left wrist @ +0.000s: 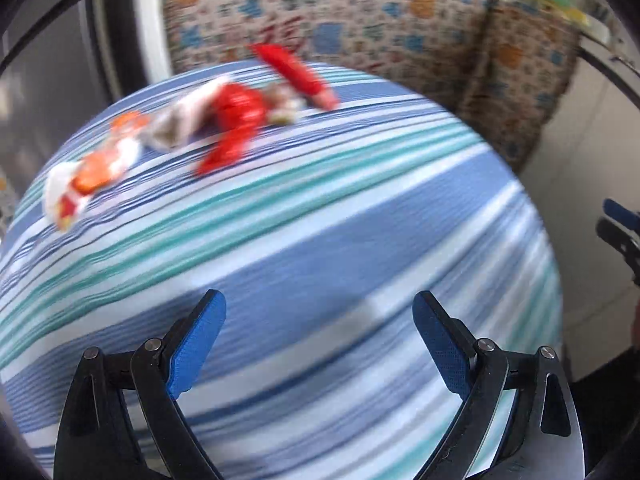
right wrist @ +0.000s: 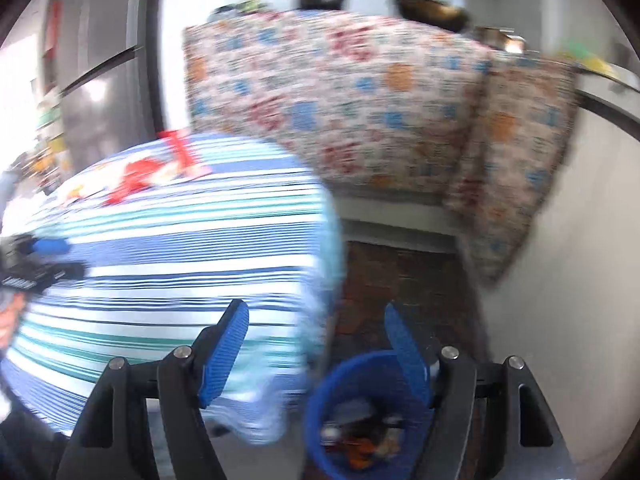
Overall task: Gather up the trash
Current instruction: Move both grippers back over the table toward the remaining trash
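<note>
Several crumpled wrappers lie at the far side of the striped tablecloth (left wrist: 320,240): a red one (left wrist: 236,120), a long red one (left wrist: 296,74), an orange and white one (left wrist: 92,168). They also show in the right wrist view (right wrist: 140,180). My left gripper (left wrist: 320,312) is open and empty above the cloth, well short of them. My right gripper (right wrist: 316,320) is open and empty past the table's right edge, over a blue bin (right wrist: 372,420) that holds trash. Both views are blurred.
A counter draped in patterned cloth (right wrist: 360,100) stands behind the table, with pots (right wrist: 432,8) on top. A grey fridge (right wrist: 100,80) is at the far left. The right gripper shows at the right edge of the left wrist view (left wrist: 620,232).
</note>
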The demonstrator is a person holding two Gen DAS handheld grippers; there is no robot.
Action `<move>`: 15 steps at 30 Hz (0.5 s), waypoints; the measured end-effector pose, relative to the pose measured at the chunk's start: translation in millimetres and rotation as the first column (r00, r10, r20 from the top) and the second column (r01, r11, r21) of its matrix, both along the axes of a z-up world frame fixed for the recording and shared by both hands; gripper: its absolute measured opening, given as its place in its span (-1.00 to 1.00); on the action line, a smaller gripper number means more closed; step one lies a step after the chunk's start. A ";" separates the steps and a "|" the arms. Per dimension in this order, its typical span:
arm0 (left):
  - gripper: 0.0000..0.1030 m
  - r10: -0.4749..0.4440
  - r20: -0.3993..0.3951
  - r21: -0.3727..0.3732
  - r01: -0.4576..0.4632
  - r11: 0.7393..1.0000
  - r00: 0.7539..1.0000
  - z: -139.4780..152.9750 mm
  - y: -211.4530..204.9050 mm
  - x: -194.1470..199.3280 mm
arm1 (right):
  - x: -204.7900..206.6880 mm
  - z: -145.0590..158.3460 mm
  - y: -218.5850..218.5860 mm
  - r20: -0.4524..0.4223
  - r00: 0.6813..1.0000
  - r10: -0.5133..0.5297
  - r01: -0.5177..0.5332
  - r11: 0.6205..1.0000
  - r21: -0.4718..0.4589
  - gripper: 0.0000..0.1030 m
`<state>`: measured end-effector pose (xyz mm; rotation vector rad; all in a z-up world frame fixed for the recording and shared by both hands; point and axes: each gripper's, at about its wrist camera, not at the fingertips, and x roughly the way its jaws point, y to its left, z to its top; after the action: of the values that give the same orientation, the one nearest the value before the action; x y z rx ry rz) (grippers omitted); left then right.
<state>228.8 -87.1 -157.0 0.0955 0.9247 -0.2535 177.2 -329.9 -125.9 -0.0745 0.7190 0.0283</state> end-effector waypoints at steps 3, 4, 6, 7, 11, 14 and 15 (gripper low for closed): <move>0.84 0.096 -0.004 -0.016 -0.096 0.995 0.995 -5.6 39.4 10.2 | 14.2 -6.2 57.3 -0.035 0.992 0.117 -0.118 0.993 -0.006 0.40; 0.85 0.123 0.011 -0.015 -0.123 0.992 0.992 -4.6 49.6 10.9 | 18.0 -7.6 74.1 -0.040 0.988 0.148 -0.149 0.989 -0.013 0.40; 0.85 0.163 0.009 -0.005 -0.163 0.987 0.987 -5.2 64.0 15.2 | 27.3 -11.0 106.0 -0.053 0.979 0.198 -0.200 0.979 -0.030 0.40; 0.85 0.182 0.014 0.003 -0.182 0.983 0.983 -5.6 72.5 17.3 | 33.4 -12.7 119.6 -0.062 0.974 0.217 -0.219 0.975 -0.035 0.40; 0.96 0.237 0.012 0.072 -0.238 0.969 0.971 -10.6 94.6 23.1 | 64.4 -25.3 159.8 -0.123 0.965 0.234 -0.239 0.971 -0.027 0.40; 0.99 0.256 0.004 0.072 -0.256 0.964 0.967 -10.9 111.7 28.5 | 93.5 -36.7 184.7 -0.174 0.959 0.222 -0.222 0.975 0.017 0.40; 0.99 0.259 0.004 0.072 -0.258 0.963 0.966 -10.8 116.3 31.0 | 99.4 -39.8 191.2 -0.180 0.959 0.218 -0.218 0.976 0.023 0.40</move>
<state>259.8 29.2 -167.8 0.0399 0.9415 0.0223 276.7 -138.7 -165.6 -0.1498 0.8909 0.2501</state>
